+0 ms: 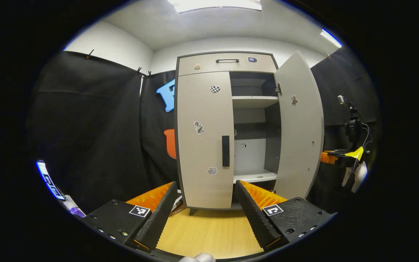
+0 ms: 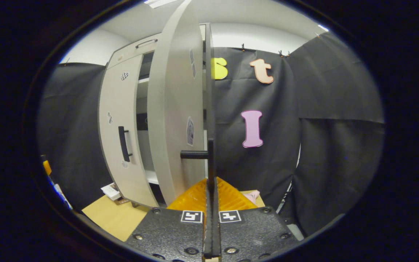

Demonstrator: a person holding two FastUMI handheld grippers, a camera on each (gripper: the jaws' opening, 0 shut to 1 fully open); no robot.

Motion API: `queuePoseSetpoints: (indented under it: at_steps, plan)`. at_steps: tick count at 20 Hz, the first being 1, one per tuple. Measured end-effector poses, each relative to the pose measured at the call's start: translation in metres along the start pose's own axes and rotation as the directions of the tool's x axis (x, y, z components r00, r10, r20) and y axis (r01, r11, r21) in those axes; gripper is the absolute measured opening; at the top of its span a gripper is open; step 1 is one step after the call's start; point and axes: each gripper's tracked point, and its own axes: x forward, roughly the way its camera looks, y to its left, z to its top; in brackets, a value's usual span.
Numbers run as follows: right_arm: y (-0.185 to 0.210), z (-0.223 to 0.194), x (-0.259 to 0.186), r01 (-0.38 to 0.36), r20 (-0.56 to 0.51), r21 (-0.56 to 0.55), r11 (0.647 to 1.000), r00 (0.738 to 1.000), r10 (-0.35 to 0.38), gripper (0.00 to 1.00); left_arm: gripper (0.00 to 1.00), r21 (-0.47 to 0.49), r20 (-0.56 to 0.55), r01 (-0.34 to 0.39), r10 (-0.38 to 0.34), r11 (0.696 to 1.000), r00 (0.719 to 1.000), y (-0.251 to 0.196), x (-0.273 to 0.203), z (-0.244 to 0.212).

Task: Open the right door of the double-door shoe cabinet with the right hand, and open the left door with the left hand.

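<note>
While aimed level at the shoe cabinet (image 1: 227, 131): left gripper (image 1: 206, 203) spread wide, grasping nothing, facing closed left door (image 1: 204, 140) with bar handle (image 1: 225, 151). Right gripper (image 2: 211, 189) clenched on right door's handle (image 2: 209, 156); right door (image 2: 176, 120) swung open. Flat matte panels, wood-grain floor (image 1: 209, 233).

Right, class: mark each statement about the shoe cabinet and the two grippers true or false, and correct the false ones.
1. The right door stands open. True.
2. The left door is open too. False: it is closed.
3. The left gripper is shut on the left door's handle. False: its fingers are spread, short of the handle.
4. The right gripper is closed at the right door's handle. True.
5. The top drawer is pulled out. False: it is closed.
</note>
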Motion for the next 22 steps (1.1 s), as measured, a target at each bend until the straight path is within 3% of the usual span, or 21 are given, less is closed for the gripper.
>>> queuePoseSetpoints:
  at_steps: [3, 7, 9, 12, 13, 15, 16, 17, 22]
  plan:
    - [0.001, 0.002, -0.002, 0.015, -0.004, 0.022, 1.0, 1.0, -0.015, 0.02, 0.96, 0.007, -0.004, -0.013, 0.013, 1.0, 1.0, 0.003, 0.0, 0.001]
    - [-0.003, -0.004, -0.011, 0.049, -0.017, 0.029, 0.998, 0.999, -0.048, 0.07, 0.96, 0.021, -0.003, -0.021, 0.021, 1.0, 1.0, 0.017, 0.004, 0.002]
    - [-0.009, -0.003, -0.023, 0.078, -0.01, 0.025, 0.997, 0.997, -0.077, 0.16, 0.96, 0.021, -0.001, -0.015, 0.015, 1.0, 1.0, 0.023, 0.006, 0.003]
    - [-0.016, 0.005, -0.047, 0.129, 0.018, 0.021, 0.991, 0.991, -0.129, 0.77, 0.96, 0.023, 0.008, 0.003, -0.003, 1.0, 1.0, 0.033, 0.01, 0.005]
    - [-0.011, 0.008, -0.057, 0.131, 0.026, 0.02, 0.991, 0.991, -0.131, 0.84, 0.96, 0.023, 0.01, 0.01, -0.01, 1.0, 1.0, 0.037, 0.013, 0.006]
    - [-0.01, 0.016, -0.074, 0.165, 0.054, 0.01, 0.986, 0.985, -0.165, 0.86, 0.96, 0.022, 0.009, 0.029, -0.029, 0.999, 1.0, 0.042, 0.017, 0.004]
    - [-0.006, 0.022, -0.083, 0.18, 0.073, 0.011, 0.984, 0.981, -0.18, 0.98, 0.96, 0.022, 0.009, 0.038, -0.038, 0.999, 0.999, 0.046, 0.017, 0.003]
    - [0.0, 0.023, -0.094, 0.184, 0.078, 0.014, 0.983, 0.98, -0.185, 1.0, 0.96, 0.023, 0.008, 0.045, -0.046, 0.999, 0.999, 0.05, 0.018, 0.002]
    - [0.055, 0.028, -0.129, 0.127, 0.1, 0.052, 0.991, 0.986, -0.132, 1.0, 0.96, 0.029, 0.003, 0.057, -0.057, 0.998, 0.998, 0.073, 0.027, -0.006]
